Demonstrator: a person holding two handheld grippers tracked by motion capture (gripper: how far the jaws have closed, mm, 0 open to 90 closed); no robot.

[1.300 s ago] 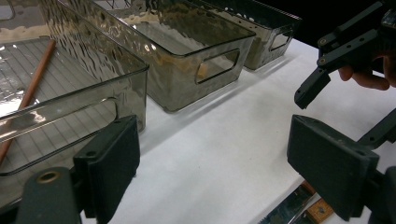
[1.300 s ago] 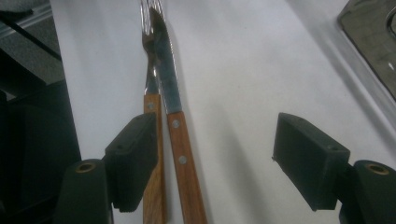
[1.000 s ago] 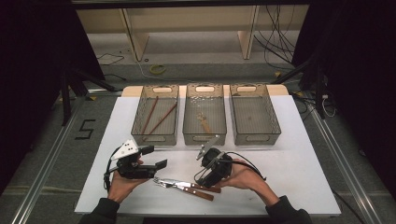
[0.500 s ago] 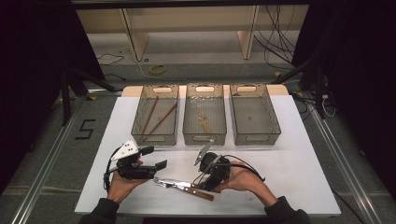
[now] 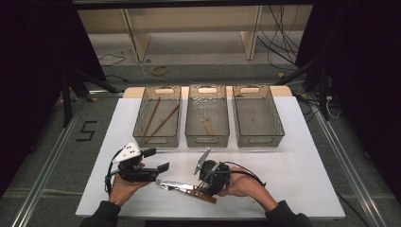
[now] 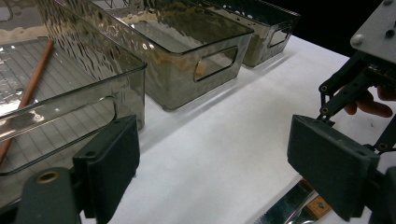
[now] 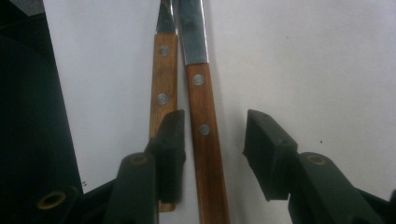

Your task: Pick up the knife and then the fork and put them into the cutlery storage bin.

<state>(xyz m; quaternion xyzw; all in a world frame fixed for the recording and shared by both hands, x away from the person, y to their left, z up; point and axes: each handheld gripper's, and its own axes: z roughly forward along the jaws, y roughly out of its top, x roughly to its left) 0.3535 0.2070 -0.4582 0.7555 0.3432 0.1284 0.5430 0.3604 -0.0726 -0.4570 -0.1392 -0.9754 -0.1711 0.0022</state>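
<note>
Two knives with wooden handles and steel blades (image 5: 182, 187) lie side by side on the white table near its front edge. My right gripper (image 5: 205, 189) points down at their handle ends. In the right gripper view one handle (image 7: 201, 107) lies between the jaws of the right gripper (image 7: 215, 144), and the other handle (image 7: 163, 88) runs under the left jaw. These jaws have just been closing; a gap remains at the right pad. My left gripper (image 5: 157, 160) stands open just left of the blades; in its own view the left gripper (image 6: 219, 158) has a blade (image 6: 285, 205) low at its right.
Three smoked clear bins stand in a row behind. The left bin (image 5: 142, 118) holds two brown sticks (image 5: 163, 120), the middle bin (image 5: 189, 116) a small wooden piece (image 5: 208, 126), and the right bin (image 5: 279, 118) is bare. Bare white table (image 5: 293, 165) lies to the right.
The right gripper's jaws have narrowed around one knife handle, and the gripper has settled slightly lower over the handles. The left gripper has kept still.
</note>
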